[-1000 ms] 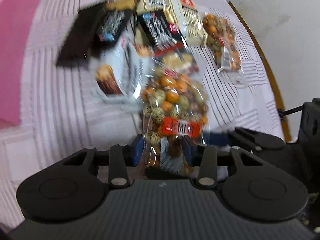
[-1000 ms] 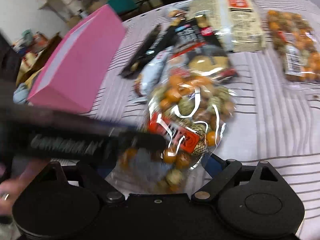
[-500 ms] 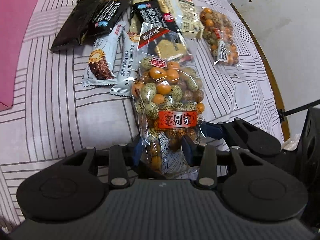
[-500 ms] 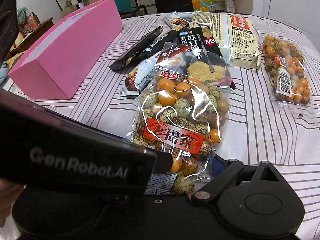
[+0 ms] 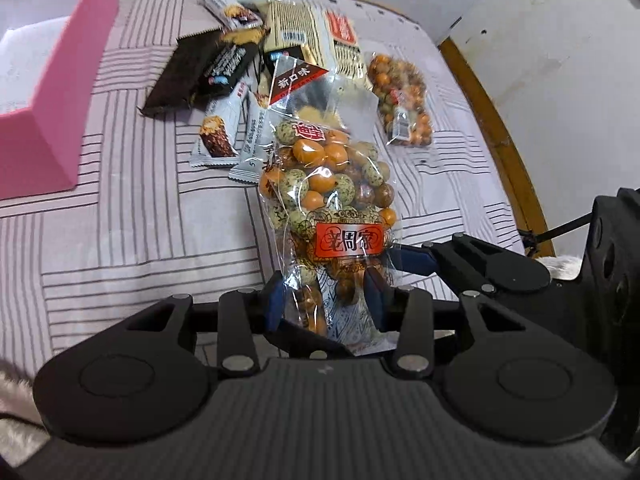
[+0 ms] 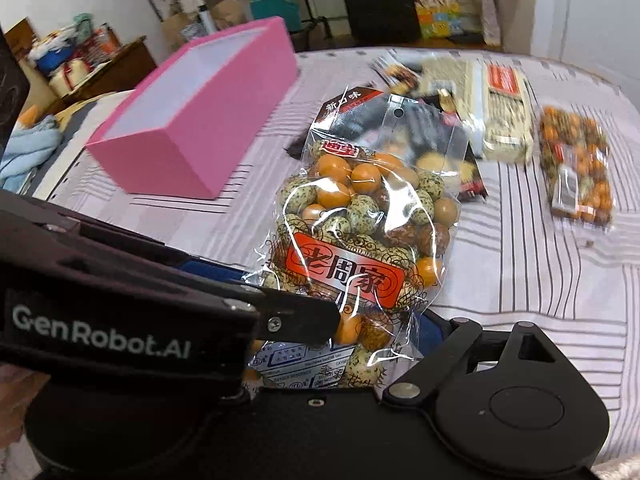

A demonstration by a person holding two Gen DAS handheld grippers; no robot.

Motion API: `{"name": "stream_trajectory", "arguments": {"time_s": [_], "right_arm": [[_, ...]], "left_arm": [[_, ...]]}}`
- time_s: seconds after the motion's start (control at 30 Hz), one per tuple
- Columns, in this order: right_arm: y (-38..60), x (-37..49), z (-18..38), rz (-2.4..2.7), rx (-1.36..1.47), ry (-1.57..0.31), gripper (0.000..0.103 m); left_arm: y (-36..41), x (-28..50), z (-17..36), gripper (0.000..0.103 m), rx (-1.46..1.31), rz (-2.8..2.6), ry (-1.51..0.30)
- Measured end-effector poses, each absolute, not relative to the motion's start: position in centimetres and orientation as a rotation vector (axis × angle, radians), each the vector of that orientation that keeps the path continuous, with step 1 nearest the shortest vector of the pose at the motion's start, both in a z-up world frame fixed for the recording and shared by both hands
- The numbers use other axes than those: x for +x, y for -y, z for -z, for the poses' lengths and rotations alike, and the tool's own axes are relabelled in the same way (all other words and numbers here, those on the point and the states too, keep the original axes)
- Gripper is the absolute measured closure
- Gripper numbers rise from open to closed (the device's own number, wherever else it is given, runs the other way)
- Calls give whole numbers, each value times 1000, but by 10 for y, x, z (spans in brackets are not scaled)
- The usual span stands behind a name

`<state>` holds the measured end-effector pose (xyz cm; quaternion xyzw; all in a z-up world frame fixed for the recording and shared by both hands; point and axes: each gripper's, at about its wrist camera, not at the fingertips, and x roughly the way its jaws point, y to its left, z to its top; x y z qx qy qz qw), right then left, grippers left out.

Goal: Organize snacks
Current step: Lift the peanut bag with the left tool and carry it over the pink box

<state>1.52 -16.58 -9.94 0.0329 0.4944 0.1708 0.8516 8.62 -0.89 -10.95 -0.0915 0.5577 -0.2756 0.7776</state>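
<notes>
Striped bedspread (image 5: pixel 132 216) below me, snacks scattered across it, and the bag of coated nuts (image 5: pixel 332 200) is up off the bed. Left hand-held gripper (image 5: pixel 326 298) pinches its bottom end, so it stands clear of the pile. Right hand-held gripper (image 6: pixel 360 344) spreads wide around the same end; whether it grips I cannot tell. Pink box (image 6: pixel 200 120) sits open nearby, likely its destination.

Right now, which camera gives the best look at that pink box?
The right wrist view: the whole pink box shows, open top and white inside. The left wrist view catches only one corner at its left edge.
</notes>
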Motion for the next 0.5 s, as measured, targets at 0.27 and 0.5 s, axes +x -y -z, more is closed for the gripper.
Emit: {"name": "stream_trajectory", "arguments": {"time_s": [0.27,0.5], "right_arm": [[145,9,56,-422,30,-982,9],[128,20,22,-484,27,-914,8]], "left_arm": [[-23,71,65,63,-227,596,-1132],[-51,71,21,63,-217,586,-1049]]}}
